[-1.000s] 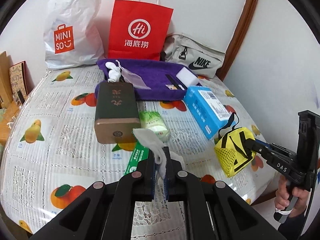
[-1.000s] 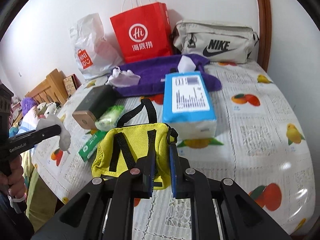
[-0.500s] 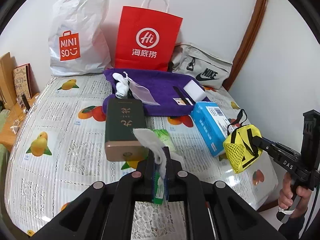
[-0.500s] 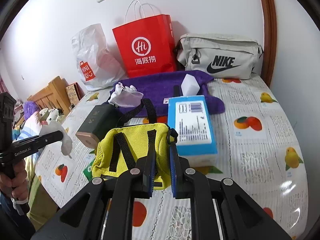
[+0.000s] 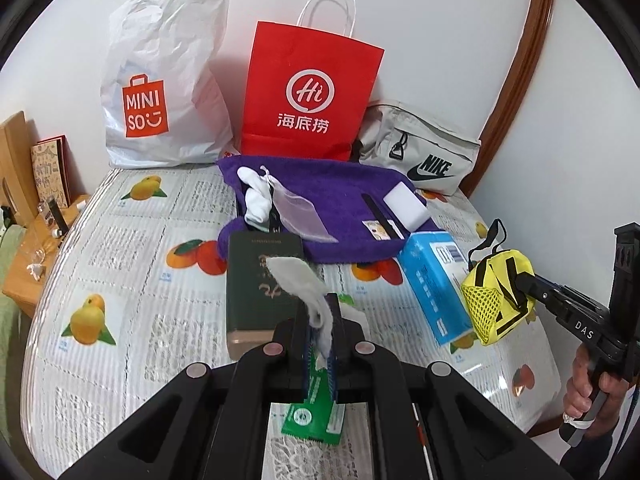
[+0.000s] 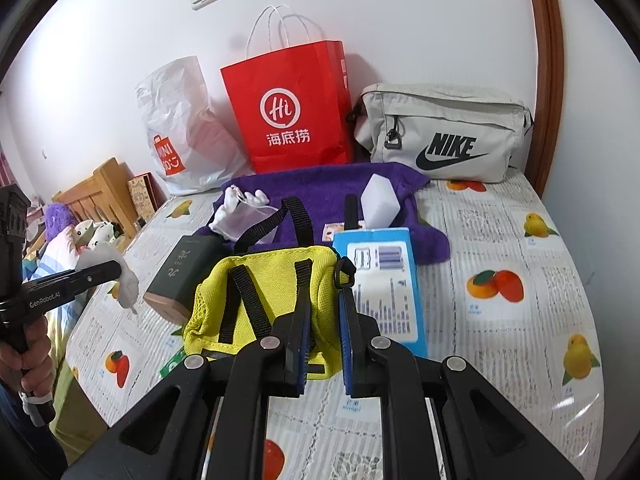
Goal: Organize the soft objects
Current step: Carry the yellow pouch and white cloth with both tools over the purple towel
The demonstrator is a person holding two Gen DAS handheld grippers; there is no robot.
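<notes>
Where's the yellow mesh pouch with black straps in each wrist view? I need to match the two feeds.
Left wrist view: the yellow mesh pouch with black straps hangs at the right edge, clamped in the right claw.
Right wrist view: the pouch fills the lower centre, just ahead of the camera.
Shared landmark: the blue rectangular tissue pack, beside the pouch in both.

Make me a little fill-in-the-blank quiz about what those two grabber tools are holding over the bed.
1. The right gripper is shut on a ____ mesh pouch.
2. The left gripper pinches a ____ cloth.
3. The white sponge block lies on the ____ towel.

Missing words: yellow; white; purple
</notes>
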